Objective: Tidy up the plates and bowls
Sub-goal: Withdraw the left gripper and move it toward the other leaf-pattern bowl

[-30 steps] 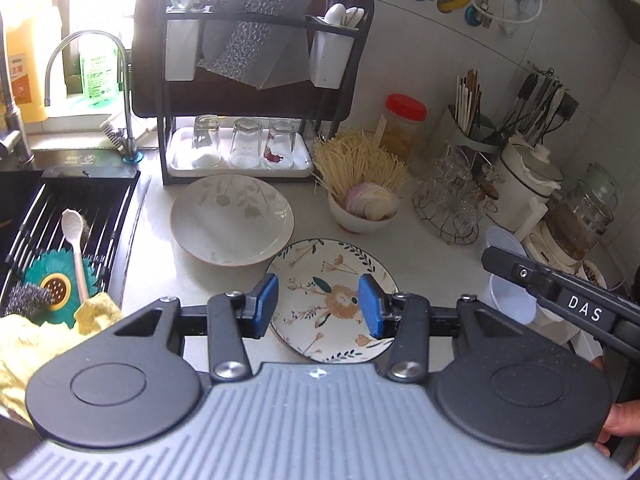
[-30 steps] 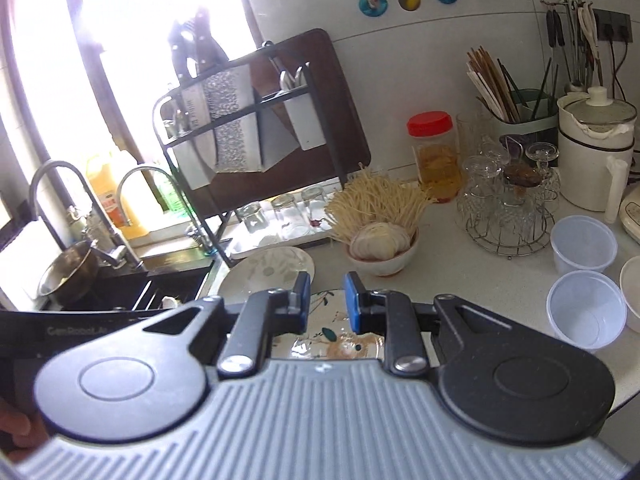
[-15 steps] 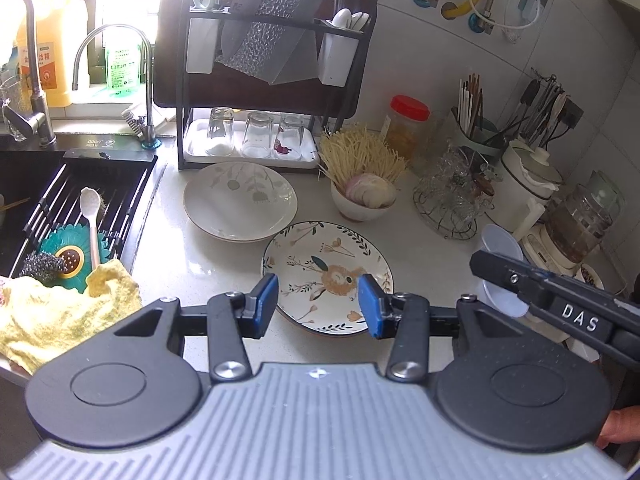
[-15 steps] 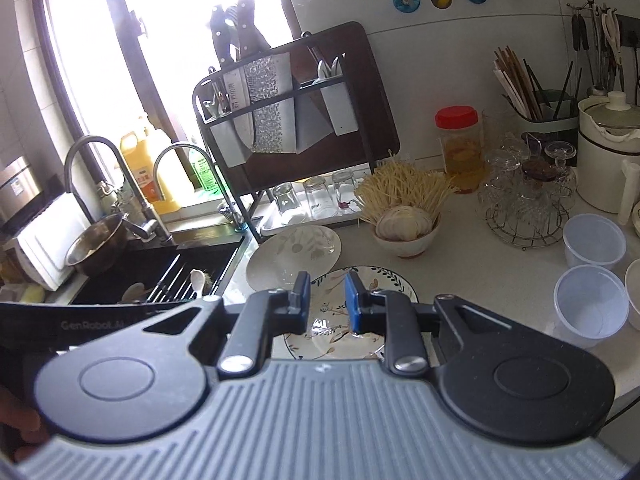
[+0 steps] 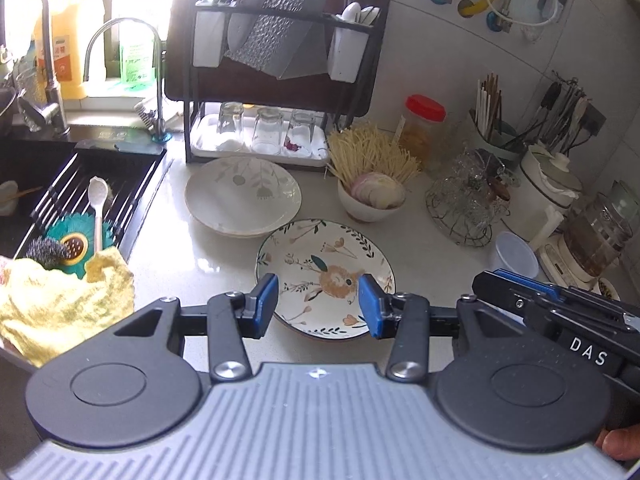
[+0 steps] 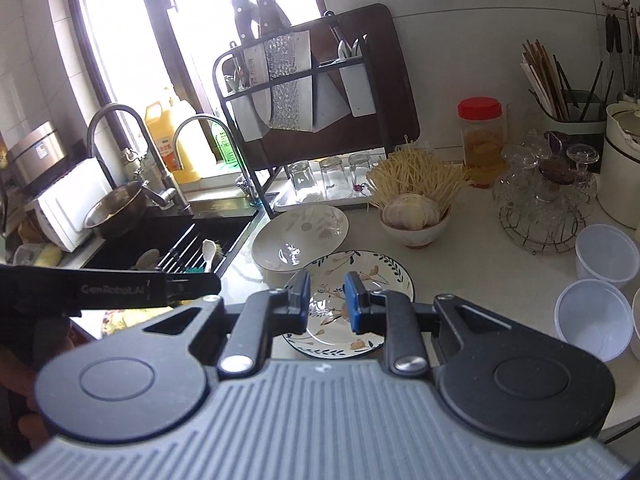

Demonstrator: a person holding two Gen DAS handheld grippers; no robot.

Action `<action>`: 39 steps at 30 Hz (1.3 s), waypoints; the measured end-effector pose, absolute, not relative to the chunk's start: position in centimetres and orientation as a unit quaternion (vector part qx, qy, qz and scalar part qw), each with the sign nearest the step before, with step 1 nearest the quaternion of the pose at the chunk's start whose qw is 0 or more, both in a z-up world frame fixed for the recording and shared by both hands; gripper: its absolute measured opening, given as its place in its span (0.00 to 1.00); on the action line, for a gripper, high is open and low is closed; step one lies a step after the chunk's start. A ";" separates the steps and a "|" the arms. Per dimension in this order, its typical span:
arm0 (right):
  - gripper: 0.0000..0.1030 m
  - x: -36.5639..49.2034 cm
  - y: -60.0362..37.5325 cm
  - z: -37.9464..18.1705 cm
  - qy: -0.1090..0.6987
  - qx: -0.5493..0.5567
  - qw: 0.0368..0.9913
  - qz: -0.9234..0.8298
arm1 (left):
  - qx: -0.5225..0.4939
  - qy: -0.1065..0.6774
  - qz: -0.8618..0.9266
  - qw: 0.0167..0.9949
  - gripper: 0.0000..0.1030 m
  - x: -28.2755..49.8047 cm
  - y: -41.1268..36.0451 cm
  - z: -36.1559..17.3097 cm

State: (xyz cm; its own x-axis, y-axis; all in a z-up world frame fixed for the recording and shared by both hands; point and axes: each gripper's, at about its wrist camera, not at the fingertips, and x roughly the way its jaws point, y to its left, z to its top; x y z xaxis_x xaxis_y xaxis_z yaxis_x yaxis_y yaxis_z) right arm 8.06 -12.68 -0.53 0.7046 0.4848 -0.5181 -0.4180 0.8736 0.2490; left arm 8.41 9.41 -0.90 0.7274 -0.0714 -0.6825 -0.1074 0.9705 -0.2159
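A flowered plate point(image 5: 325, 264) lies on the white counter, also in the right wrist view point(image 6: 360, 280). Behind it sits a pale leaf-patterned plate point(image 5: 242, 196), also in the right wrist view point(image 6: 300, 236). A small white bowl point(image 5: 370, 206) with onion slices and noodles stands to their right; it shows in the right wrist view too point(image 6: 414, 228). My left gripper point(image 5: 318, 306) is open and empty above the flowered plate's near edge. My right gripper point(image 6: 327, 298) is open a little and empty, above the same plate.
A dark dish rack point(image 5: 276, 92) with upturned glasses stands at the back. The sink point(image 5: 72, 192) with a spoon, scrubber and yellow cloth point(image 5: 60, 300) is at left. A wire glass holder point(image 5: 464, 204), clear plastic cups point(image 6: 596, 316) and jars stand at right.
Both grippers have pulled back and risen, so the plates and sink show farther away. Both stay empty with their jaws unchanged.
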 end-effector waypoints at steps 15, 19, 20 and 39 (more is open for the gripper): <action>0.23 10.1 -12.9 -3.1 0.333 0.049 0.902 0.270 | -0.165 0.391 0.047 0.904 0.48 9.1 10.7 -4.3; 0.23 11.6 -12.0 -3.7 0.340 0.054 0.902 0.259 | -0.174 0.399 0.044 0.899 0.48 10.9 12.2 -5.2; 0.23 12.1 -11.8 -3.8 0.343 0.057 0.902 0.257 | -0.174 0.401 0.042 0.899 0.48 11.3 12.6 -5.3; 0.23 22.8 -4.1 -7.3 0.400 0.093 0.883 0.226 | -0.188 0.434 0.015 0.881 0.49 21.9 22.8 -10.4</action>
